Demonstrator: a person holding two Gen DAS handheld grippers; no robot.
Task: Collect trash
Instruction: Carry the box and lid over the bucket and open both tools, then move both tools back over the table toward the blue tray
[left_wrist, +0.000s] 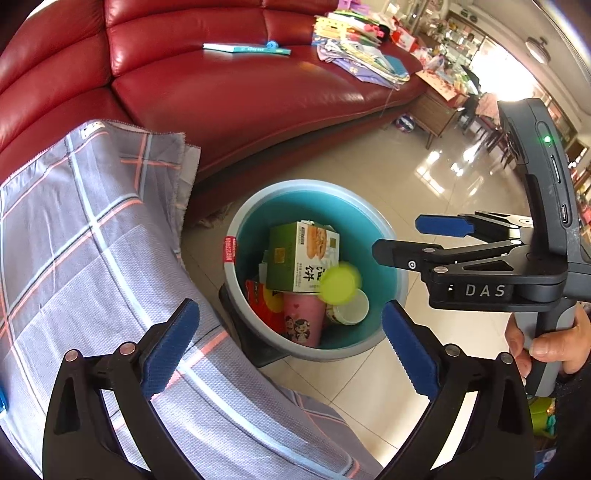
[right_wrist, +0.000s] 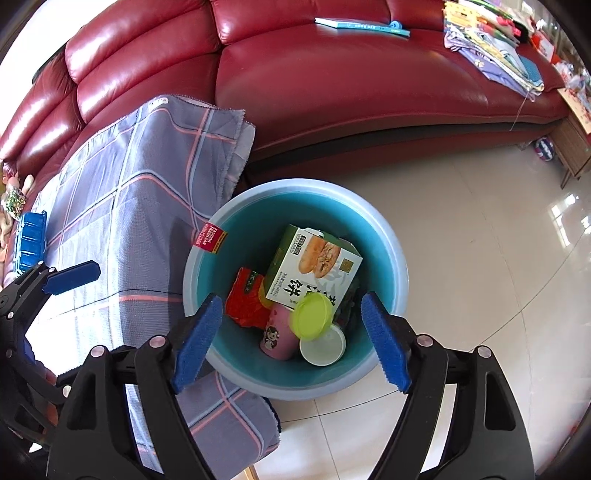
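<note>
A round teal trash bin (left_wrist: 384, 236) (right_wrist: 391, 258) stands on the tiled floor beside a cloth-covered table. In it lie a green and white food box (left_wrist: 295, 254) (right_wrist: 314, 266), a red wrapper (left_wrist: 264, 302) (right_wrist: 245, 302), a pink cup (left_wrist: 303, 319) (right_wrist: 277, 332) and a white cup (left_wrist: 352, 308) (right_wrist: 321, 347). A yellow-green lid (left_wrist: 338, 282) (right_wrist: 312, 317), blurred, is in the air just above the trash. My left gripper (left_wrist: 291, 350) is open and empty above the bin's near rim. My right gripper (right_wrist: 293, 339) is open and empty over the bin; it also shows in the left wrist view (left_wrist: 402, 240).
A grey plaid cloth (left_wrist: 85, 236) (right_wrist: 129, 229) covers the table left of the bin. A red leather sofa (left_wrist: 229, 85) (right_wrist: 351, 85) stands behind, with a teal book (left_wrist: 245, 48) (right_wrist: 360, 24) and a heap of papers (left_wrist: 354, 44). A blue box (right_wrist: 31, 238) lies on the cloth.
</note>
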